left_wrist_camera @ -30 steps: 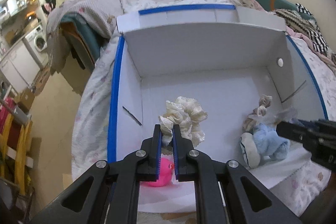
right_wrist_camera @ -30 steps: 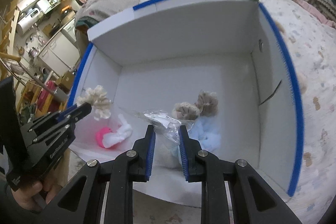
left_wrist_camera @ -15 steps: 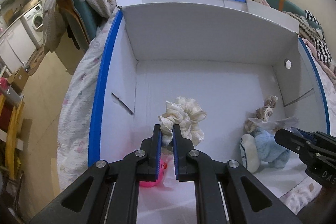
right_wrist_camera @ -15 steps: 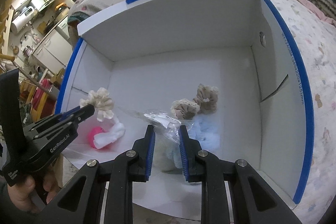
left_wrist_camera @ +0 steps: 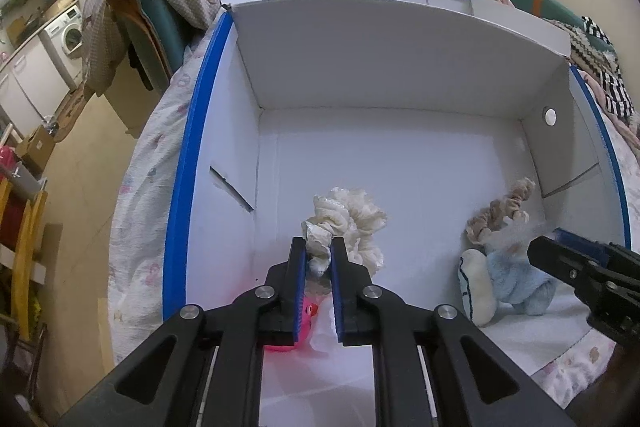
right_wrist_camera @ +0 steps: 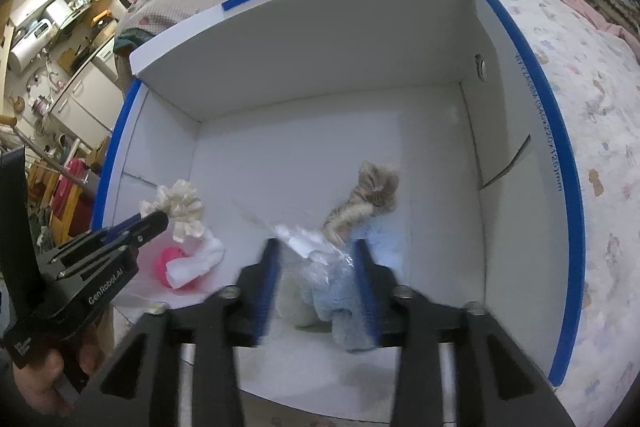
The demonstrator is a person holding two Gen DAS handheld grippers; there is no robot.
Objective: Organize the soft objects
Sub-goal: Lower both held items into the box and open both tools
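L gripper [left_wrist_camera: 318, 259]: jaws pressed together on a cream scrunchie [left_wrist_camera: 348, 223], pinching one fold; scrunchie hangs above the box floor, left half of box [left_wrist_camera: 400, 39]. Below it, on floor near the front-left corner: pink toy [right_wrist_camera: 168, 263] w/ a white cloth [right_wrist_camera: 196, 263] lying on it, touching.

R gripper [right_wrist_camera: 316, 281]: jaws opening, spread wide, motion-blurred. Between them, not pressed by either pad: clear plastic bag [right_wrist_camera: 308, 239] atop a blue plush [right_wrist_camera: 340, 291]. Plush lies on box floor, right half, near front edge. Brown scrunchie [right_wrist_camera: 376, 183] rests just behind the plush, touching the bag.

Box: white, blue-taped rim, sits on a bed [right_wrist_camera: 592, 131]. Person's hand [right_wrist_camera: 44, 379] grips the L gripper handle.
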